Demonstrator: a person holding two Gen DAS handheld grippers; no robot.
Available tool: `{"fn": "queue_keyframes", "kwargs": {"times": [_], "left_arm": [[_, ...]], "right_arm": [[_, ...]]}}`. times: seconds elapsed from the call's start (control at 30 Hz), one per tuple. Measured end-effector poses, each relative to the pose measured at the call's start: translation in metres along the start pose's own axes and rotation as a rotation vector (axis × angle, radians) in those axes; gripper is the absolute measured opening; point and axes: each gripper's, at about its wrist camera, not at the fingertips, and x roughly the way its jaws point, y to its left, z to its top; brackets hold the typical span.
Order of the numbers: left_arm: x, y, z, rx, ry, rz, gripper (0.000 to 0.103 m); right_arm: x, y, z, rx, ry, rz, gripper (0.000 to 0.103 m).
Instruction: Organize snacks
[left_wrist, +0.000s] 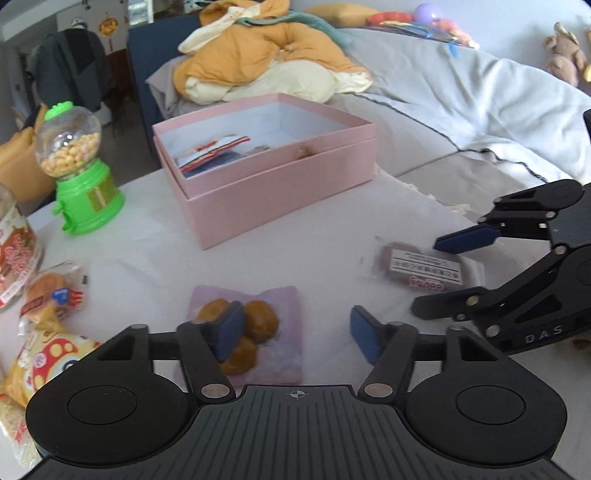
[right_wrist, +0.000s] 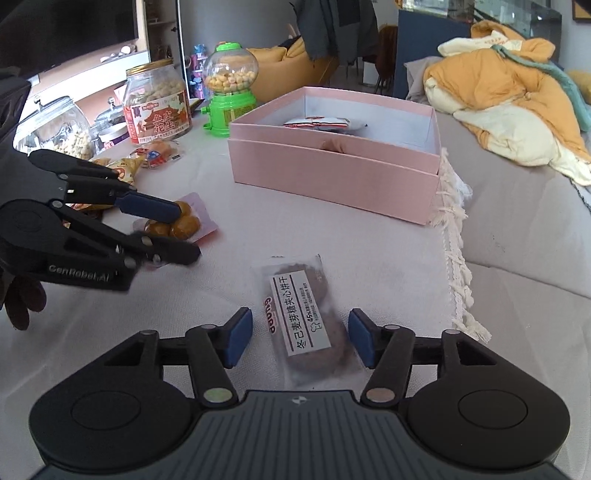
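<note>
A pink open box (left_wrist: 258, 192) (right_wrist: 332, 173) stands on the white cloth with a red-and-white packet (left_wrist: 210, 151) (right_wrist: 317, 122) inside. A pink-backed pack of brown round snacks (left_wrist: 258, 325) (right_wrist: 181, 221) lies in front of it. My left gripper (left_wrist: 295, 334) (right_wrist: 173, 232) is open, its fingers around that pack from above. A clear wrapped brown biscuit with a white label (right_wrist: 310, 321) (left_wrist: 424, 267) lies to the right. My right gripper (right_wrist: 300, 338) (left_wrist: 428, 277) is open with the biscuit between its fingers.
A green candy dispenser (left_wrist: 79, 173) (right_wrist: 229, 92) stands left of the box. Several snack packets (left_wrist: 48, 325) (right_wrist: 147, 155) and jars (right_wrist: 157, 101) lie at the left. A sofa with yellow bedding (left_wrist: 266, 59) (right_wrist: 517, 96) is behind. The cloth's fringed edge (right_wrist: 458, 236) runs on the right.
</note>
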Motion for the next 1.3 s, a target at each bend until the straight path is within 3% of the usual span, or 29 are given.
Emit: {"fn": "queue_keyframes", "kwargs": {"times": [0.1, 0.17, 0.23, 0.47, 0.6, 0.63, 0.7, 0.87, 0.9, 1.0, 1.1, 1.2, 1.3], "left_arm": [[-0.005, 0.003, -0.001, -0.016, -0.024, 0.022, 0.068], [-0.009, 0.007, -0.002, -0.008, -0.041, 0.108, 0.067], [-0.005, 0.015, -0.002, -0.02, 0.0, 0.148, 0.066], [0.01, 0.038, 0.0, -0.162, 0.042, 0.084, 0.077], [0.014, 0.026, 0.004, -0.153, 0.049, 0.131, 0.078], [0.015, 0.026, 0.005, -0.157, 0.049, 0.134, 0.077], [0.012, 0.026, 0.006, -0.166, 0.042, 0.143, 0.07], [0.002, 0.025, 0.006, -0.172, 0.009, 0.124, 0.063], [0.0, 0.023, 0.007, -0.167, 0.001, 0.125, 0.058], [-0.015, 0.023, 0.012, -0.176, -0.058, 0.131, 0.03], [-0.034, 0.028, 0.024, -0.214, -0.125, 0.087, 0.018], [-0.045, 0.031, 0.034, -0.204, -0.171, 0.112, 0.018], [-0.047, 0.044, 0.032, -0.263, -0.177, 0.094, 0.018]], "right_arm": [[0.001, 0.0, -0.001, 0.005, -0.014, -0.001, 0.067], [0.002, -0.001, -0.001, 0.009, -0.019, 0.001, 0.068], [0.002, -0.001, -0.001, 0.009, -0.021, 0.002, 0.068], [0.007, 0.001, 0.003, 0.017, -0.024, -0.013, 0.07], [0.004, 0.01, 0.007, -0.023, -0.014, -0.012, 0.038], [0.003, 0.013, 0.008, -0.035, -0.009, -0.018, 0.037], [0.0, 0.016, 0.009, -0.052, -0.005, -0.028, 0.036], [-0.016, 0.006, 0.015, -0.013, -0.03, -0.022, 0.036], [-0.022, 0.003, 0.018, 0.0, -0.044, -0.024, 0.036], [-0.034, -0.004, 0.026, 0.028, -0.077, -0.032, 0.036], [-0.048, -0.005, 0.036, 0.029, -0.122, -0.054, 0.036], [-0.069, -0.006, 0.056, 0.033, -0.203, -0.06, 0.036], [-0.083, -0.009, 0.072, 0.031, -0.264, -0.062, 0.036]]}}
